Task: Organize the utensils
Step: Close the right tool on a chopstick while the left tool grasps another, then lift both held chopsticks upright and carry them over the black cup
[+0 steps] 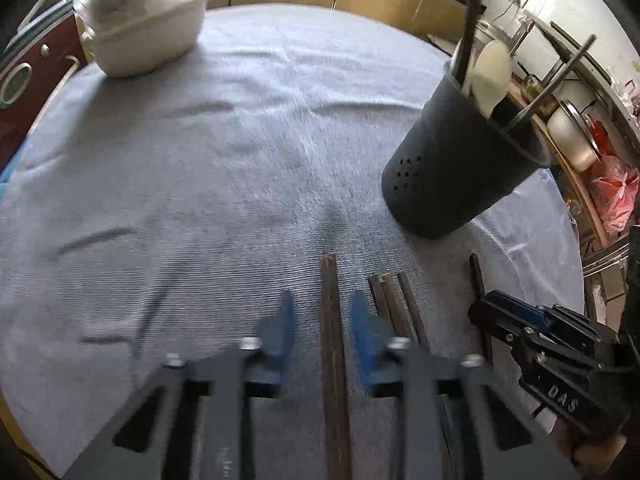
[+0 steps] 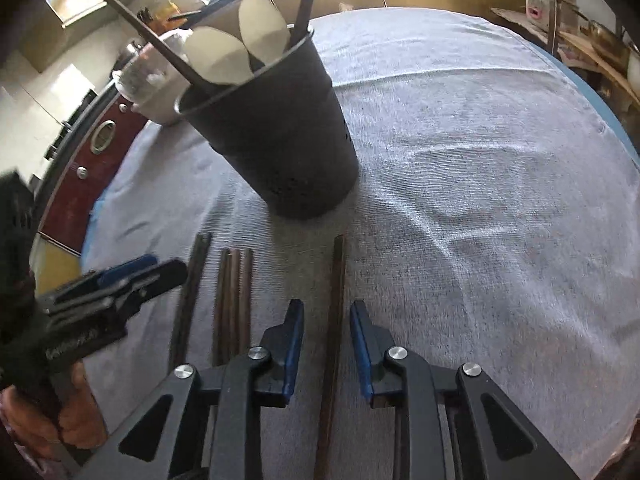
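Dark wooden chopsticks lie in a row on the grey cloth in front of a dark perforated utensil holder [image 1: 452, 168] [image 2: 276, 140], which holds white spoons [image 2: 216, 56] and a few chopsticks. My left gripper [image 1: 322, 300] straddles the leftmost chopstick pair [image 1: 330, 280], with a gap on each side of it and the pads not pressing. My right gripper [image 2: 327, 306] straddles the rightmost pair [image 2: 339, 264] the same way, jaws slightly apart. Three loose chopsticks [image 2: 234, 288] lie between the two pairs. Each gripper shows in the other's view: the right gripper [image 1: 486, 304], the left gripper [image 2: 176, 270].
A grey cloth [image 1: 200, 160] covers the round table. A white foam container [image 1: 148, 32] stands at the far left. A dark red cabinet [image 1: 24, 80] lies beyond the left edge. Pots and a red bag [image 1: 612, 192] crowd the shelves on the right.
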Demonstrator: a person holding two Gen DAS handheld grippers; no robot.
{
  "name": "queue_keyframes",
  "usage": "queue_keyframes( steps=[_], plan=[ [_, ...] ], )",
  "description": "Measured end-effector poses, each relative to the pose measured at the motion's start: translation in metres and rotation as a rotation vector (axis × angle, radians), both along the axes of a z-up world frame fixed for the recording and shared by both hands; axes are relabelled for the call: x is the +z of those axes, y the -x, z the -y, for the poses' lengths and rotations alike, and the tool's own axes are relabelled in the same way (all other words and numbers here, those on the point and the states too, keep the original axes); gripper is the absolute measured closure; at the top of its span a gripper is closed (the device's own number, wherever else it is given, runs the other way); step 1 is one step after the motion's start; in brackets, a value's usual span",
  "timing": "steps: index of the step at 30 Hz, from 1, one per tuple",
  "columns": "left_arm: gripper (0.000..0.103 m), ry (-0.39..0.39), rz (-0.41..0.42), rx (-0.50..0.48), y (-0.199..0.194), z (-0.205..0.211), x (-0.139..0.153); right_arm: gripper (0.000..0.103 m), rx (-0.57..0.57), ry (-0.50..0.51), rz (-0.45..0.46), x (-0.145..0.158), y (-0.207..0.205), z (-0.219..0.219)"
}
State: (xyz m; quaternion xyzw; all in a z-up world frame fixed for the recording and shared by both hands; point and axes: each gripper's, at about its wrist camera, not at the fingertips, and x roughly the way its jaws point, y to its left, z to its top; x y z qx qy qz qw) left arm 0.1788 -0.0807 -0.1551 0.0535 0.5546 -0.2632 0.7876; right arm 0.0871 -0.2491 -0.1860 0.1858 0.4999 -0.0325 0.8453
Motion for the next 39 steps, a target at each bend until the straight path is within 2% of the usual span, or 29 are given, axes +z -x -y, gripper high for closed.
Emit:
queue_keyframes(
  steps=[1,2,4,8,16,23,28,39],
  plan=[
    [0.094,0.007,-0.007,-0.011,0.0,0.002,-0.003,0.077,0.008,0.023,0.0,0.0,-0.001,-0.003],
    [0.094,0.015,-0.002,-0.021,0.001,0.002,-0.003,0.082,0.015,0.041,-0.004,0.001,-0.003,-0.005],
    [0.095,0.018,0.015,-0.034,0.003,0.0,-0.003,0.096,0.05,0.111,-0.019,0.001,-0.005,-0.013],
    [0.096,0.082,0.02,-0.01,0.009,-0.02,0.008,0.096,0.041,0.099,-0.003,0.004,0.002,-0.01],
    [0.096,0.248,0.13,-0.024,0.044,-0.059,0.069,0.097,0.089,-0.161,0.213,0.045,0.048,0.004],
    [0.096,0.315,0.239,-0.002,0.086,-0.079,0.105,0.097,0.105,-0.245,0.37,0.08,0.082,0.008],
    [0.096,0.354,0.301,0.022,0.094,-0.078,0.125,0.097,0.09,-0.241,0.468,0.102,0.1,0.006],
    [0.096,0.374,0.456,0.025,0.099,-0.067,0.183,0.097,0.045,-0.104,0.648,0.162,0.118,0.001]
  ],
)
